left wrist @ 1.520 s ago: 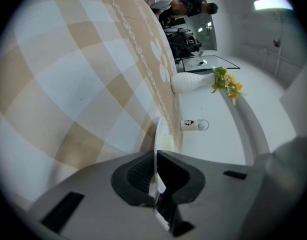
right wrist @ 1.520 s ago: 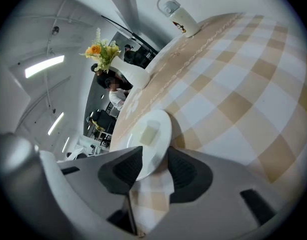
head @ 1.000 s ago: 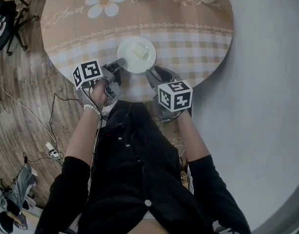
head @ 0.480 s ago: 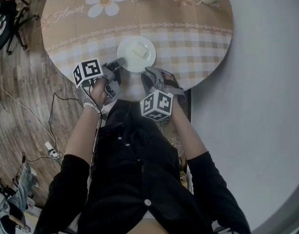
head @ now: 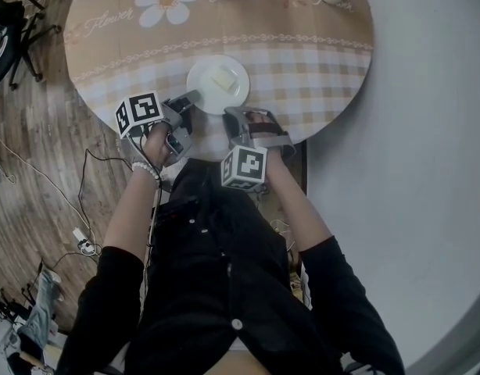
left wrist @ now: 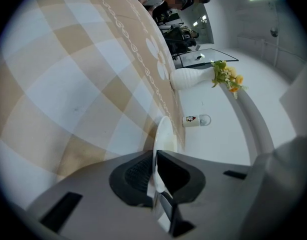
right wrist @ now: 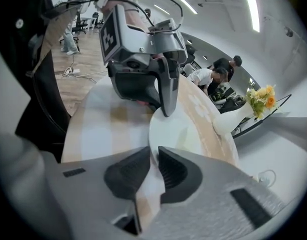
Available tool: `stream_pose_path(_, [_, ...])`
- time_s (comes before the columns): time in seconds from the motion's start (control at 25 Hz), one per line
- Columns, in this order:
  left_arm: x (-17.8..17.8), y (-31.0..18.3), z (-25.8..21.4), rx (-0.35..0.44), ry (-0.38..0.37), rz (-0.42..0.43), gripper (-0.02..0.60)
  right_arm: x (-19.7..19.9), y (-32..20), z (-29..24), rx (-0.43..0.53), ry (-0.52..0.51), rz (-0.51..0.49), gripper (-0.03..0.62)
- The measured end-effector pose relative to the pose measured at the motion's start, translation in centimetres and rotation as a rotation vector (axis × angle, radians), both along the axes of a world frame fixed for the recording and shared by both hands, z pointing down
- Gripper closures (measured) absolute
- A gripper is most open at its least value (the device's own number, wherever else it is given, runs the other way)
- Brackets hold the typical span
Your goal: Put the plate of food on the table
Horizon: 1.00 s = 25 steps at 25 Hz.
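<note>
Right tool [head: 238,116] rolled, jaws closing over round white plate [head: 206,90] rim, pale food [head: 223,79]

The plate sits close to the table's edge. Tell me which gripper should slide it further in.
Left. The left gripper is shut on the rim of the plate. The jaws of the right gripper have just been closing with the rim at their tips, but the pads seem not to press on it yet.

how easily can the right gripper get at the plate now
Probably yes: the plate has its near rim at the tips of the right gripper, whose jaws have just been closing, not yet on it. The left gripper, shut on the left rim, is clear of it.
</note>
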<state>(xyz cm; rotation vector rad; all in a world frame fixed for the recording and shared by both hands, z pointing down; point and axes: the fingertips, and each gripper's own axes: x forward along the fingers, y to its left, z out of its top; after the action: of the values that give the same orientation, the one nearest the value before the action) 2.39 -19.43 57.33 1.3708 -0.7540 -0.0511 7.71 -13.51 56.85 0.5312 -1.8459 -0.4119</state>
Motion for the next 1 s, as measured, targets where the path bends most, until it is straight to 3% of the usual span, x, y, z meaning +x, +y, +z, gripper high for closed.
stream_pose_path(0.4, [-0.4,-0.3,-0.1,-0.004,-0.006,-0.036,0.569,0.0,-0.6,-0.2,-0.012,-0.017,0.041,0.554])
stream_pose_path(0.6, [-0.2,-0.2,-1.0,0.002,0.037,-0.036,0.458,-0.3,-0.8,-0.3,-0.020,-0.021,0.061,0.553])
stream_pose_path(0.88, [-1.8,1.0,-1.7,0.001,0.055,-0.025,0.454,-0.6,-0.8,0.1,-0.037,-0.036,0.094,0.553])
stream_pose_path(1.0, [-2.6,1.1,-3.1,0.029,0.107,-0.059,0.454,-0.6,-0.9,0.3,-0.052,-0.059,0.122,0.553])
